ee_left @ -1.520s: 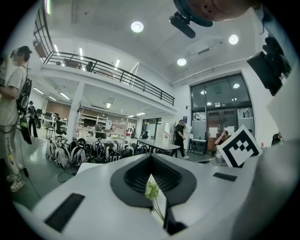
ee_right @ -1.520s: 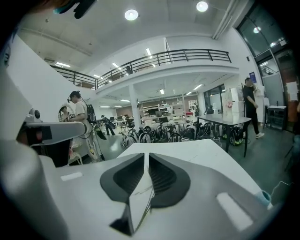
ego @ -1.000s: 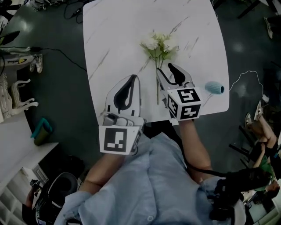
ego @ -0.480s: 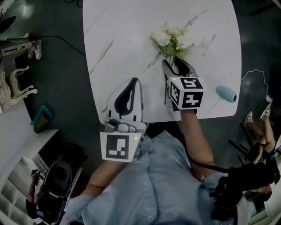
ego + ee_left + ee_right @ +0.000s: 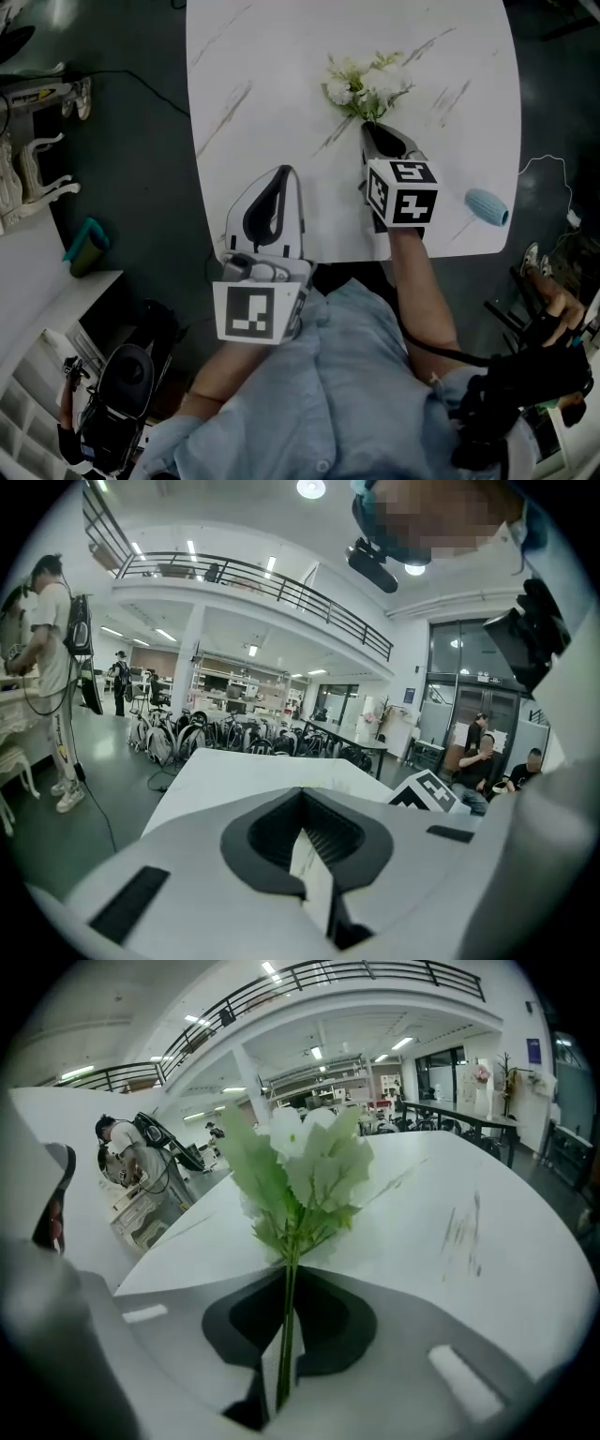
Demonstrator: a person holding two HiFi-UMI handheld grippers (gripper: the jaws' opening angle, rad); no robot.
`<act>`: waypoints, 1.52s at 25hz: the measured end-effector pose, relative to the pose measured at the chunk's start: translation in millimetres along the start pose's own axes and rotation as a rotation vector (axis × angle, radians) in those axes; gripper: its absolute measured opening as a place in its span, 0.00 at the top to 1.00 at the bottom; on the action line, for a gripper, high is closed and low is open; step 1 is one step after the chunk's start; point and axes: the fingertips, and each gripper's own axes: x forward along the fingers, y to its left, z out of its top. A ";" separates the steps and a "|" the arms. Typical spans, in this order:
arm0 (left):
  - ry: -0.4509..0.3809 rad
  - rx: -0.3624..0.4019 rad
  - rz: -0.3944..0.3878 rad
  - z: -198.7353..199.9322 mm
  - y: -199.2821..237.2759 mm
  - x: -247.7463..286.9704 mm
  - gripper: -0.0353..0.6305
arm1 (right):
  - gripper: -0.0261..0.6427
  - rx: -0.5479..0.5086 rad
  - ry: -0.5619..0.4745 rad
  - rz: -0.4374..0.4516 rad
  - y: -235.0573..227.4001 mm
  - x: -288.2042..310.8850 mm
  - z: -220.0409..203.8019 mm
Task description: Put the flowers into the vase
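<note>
On the white table (image 5: 262, 56), the right gripper (image 5: 368, 127) is pinching the flowers (image 5: 367, 82) by their stems, its jaws having just been closing on them. The left gripper (image 5: 286, 171) is hovering pressed together, empty. The teal vase (image 5: 487, 207) is sitting well apart at the table's right edge — carrying and insertion are remaining.
</note>
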 end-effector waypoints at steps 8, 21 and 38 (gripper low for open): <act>-0.031 -0.006 -0.044 13.0 -8.1 -12.5 0.94 | 0.95 0.049 -0.176 0.000 2.8 -41.1 34.5; -0.055 0.025 -0.276 23.8 -68.8 -38.4 0.94 | 0.95 0.081 -0.394 -0.032 -0.3 -164.1 85.1; -0.044 0.050 -0.391 16.4 -199.0 -9.1 0.94 | 0.95 0.127 -0.587 -0.095 -120.6 -290.7 99.6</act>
